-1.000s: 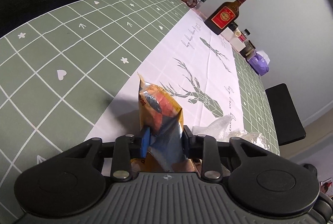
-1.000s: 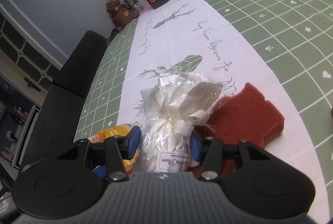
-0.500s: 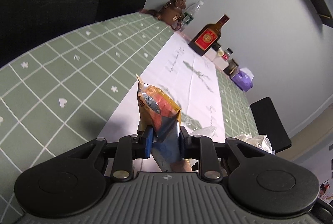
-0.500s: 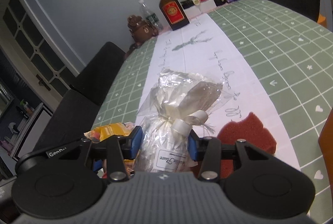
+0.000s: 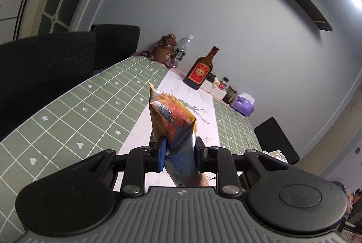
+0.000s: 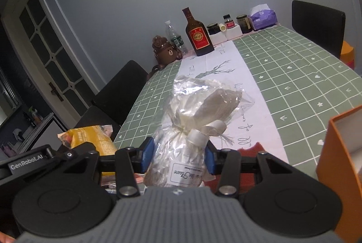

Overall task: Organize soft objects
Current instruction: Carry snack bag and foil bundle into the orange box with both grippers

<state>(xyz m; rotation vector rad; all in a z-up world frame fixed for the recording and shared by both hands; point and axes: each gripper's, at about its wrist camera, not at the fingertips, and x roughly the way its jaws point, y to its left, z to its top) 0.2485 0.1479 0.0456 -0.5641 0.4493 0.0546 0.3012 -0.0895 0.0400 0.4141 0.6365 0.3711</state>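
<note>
Snack bag sits clamped upright in the left gripper — the right gripper pinches a ribbon-tied cellophane bag above the table.

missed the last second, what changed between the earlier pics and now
Both grippers rose off the table with their loads: the left gripper lifted the snack bag, the right gripper lifted the clear bag above the red sponge. An orange box came into view at the right. Nothing was taken or let go. The grips stayed, and so did the bottle and the bear at the far end.
</note>
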